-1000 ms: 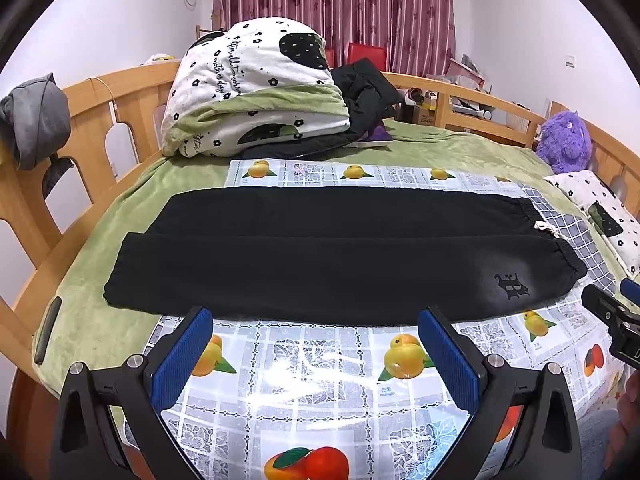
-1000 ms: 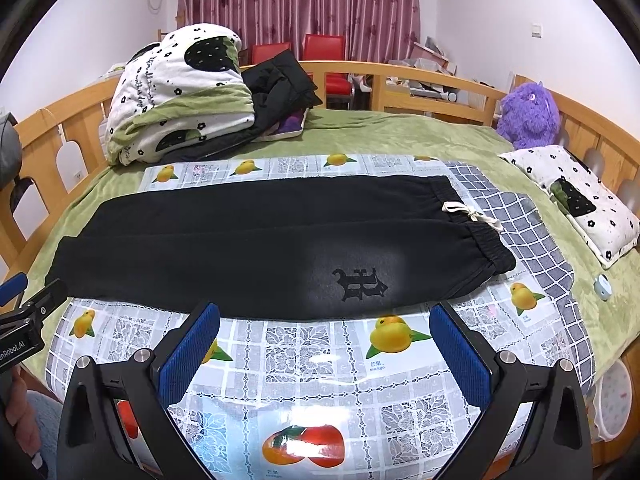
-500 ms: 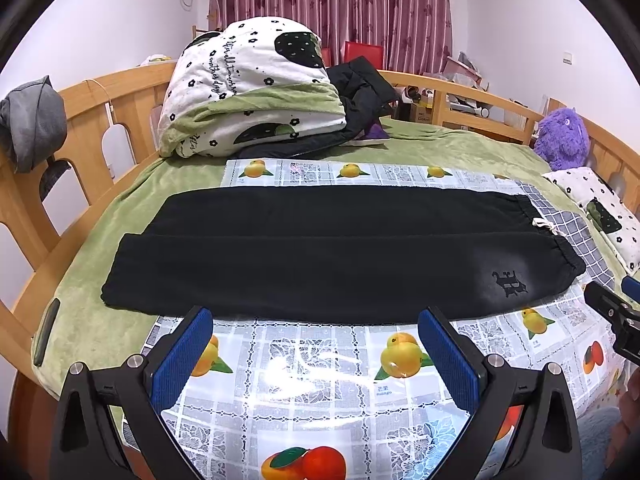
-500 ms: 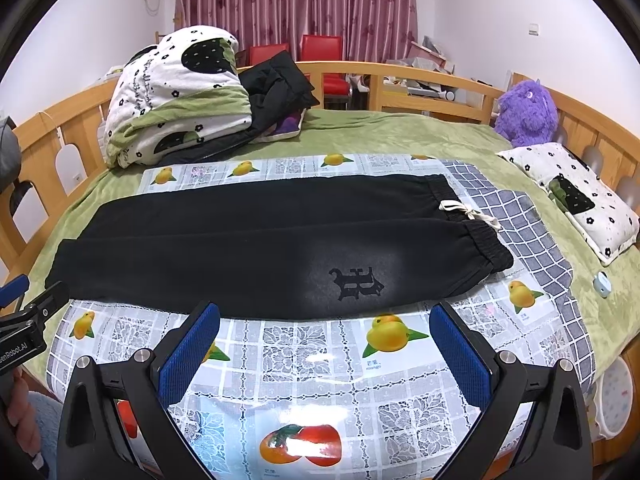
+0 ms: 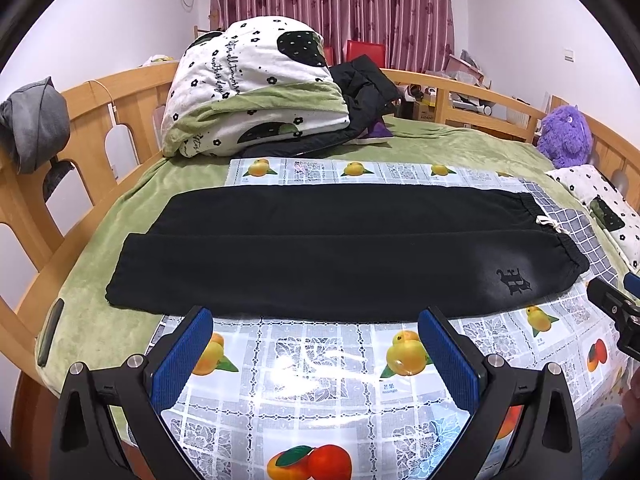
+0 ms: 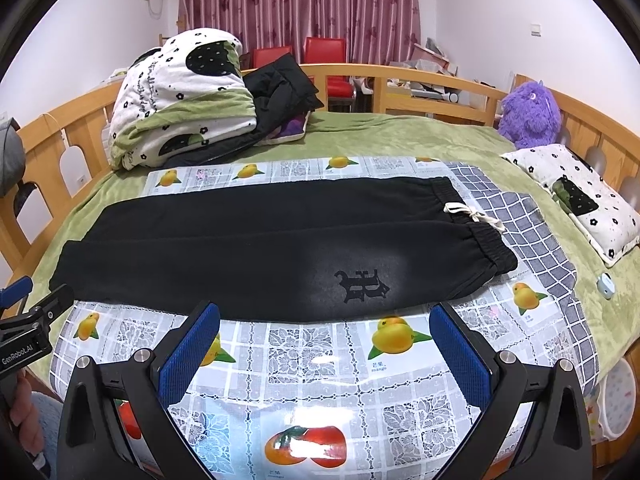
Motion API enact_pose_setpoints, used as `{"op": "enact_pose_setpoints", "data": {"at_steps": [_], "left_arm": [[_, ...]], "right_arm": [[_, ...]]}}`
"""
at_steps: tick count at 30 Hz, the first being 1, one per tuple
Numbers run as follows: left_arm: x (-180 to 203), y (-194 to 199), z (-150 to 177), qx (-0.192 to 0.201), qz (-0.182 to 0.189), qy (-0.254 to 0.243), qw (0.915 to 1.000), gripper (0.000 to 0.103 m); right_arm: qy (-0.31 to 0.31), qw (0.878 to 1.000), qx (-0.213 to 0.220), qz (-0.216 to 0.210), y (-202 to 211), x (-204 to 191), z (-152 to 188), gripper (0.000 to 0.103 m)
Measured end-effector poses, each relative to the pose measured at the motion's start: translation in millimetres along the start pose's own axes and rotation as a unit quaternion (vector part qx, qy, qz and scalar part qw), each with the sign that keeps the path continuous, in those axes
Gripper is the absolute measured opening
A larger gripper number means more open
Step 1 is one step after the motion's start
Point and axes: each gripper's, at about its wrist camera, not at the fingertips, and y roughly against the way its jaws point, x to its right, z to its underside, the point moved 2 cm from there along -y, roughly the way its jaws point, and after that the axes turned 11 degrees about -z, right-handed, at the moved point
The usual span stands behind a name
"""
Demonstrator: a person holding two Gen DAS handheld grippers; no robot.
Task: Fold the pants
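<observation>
Holding both tools just above the near edge of the bed, we have the left gripper and the right gripper spread wide and holding nothing, each with its blue pads over the glossy fruit-print cloth. Straight ahead of both, not touched by either, lie the black pants, flat on that cloth. Their long axis runs left to right, parallel to the near edge, so it crosses the line of our fingers. The two legs lie side by side, one nearer to us and one farther. The leg cuffs reach toward the left edge of the bed, past the cloth onto the green blanket, and our left gripper is nearer to them. The elastic waistband with its white drawstring points to the right edge, on the side of our right gripper. We judge that a first fold would bring the near leg over the far one, each gripper taking its own end.
</observation>
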Motion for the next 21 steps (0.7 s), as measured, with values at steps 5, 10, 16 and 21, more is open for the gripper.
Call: {"op": "enact_pose_setpoints", "data": {"at_steps": [5, 10, 16, 21], "left_arm": [[1.2, -1.2, 0.5, 0.004, 0.008, -0.003, 1.0, 0.103], [3.8, -3.3, 1.0, 0.001, 0.012, -0.005, 0.9999, 0.103], [3.5, 1.1, 2.4, 0.006, 0.011, -0.009, 0.9999, 0.103], [2.9, 0.6, -0.1, 0.011, 0.038, -0.002, 0.9992, 0.103]], "right_arm": [[0.006, 1.0, 0.005, 0.003, 4.1, -0.2, 1.5, 0.103], [-0.001, 1.0, 0.0, 0.003, 3.4, 3.4, 1.2, 0.103], [-0.009, 1.0, -0.001, -0.012, 3.5, 3.9, -1.8, 0.103], [-0.002, 0.999, 0.009, -0.035, 7.2, 0.7, -3.2, 0.103]]}}
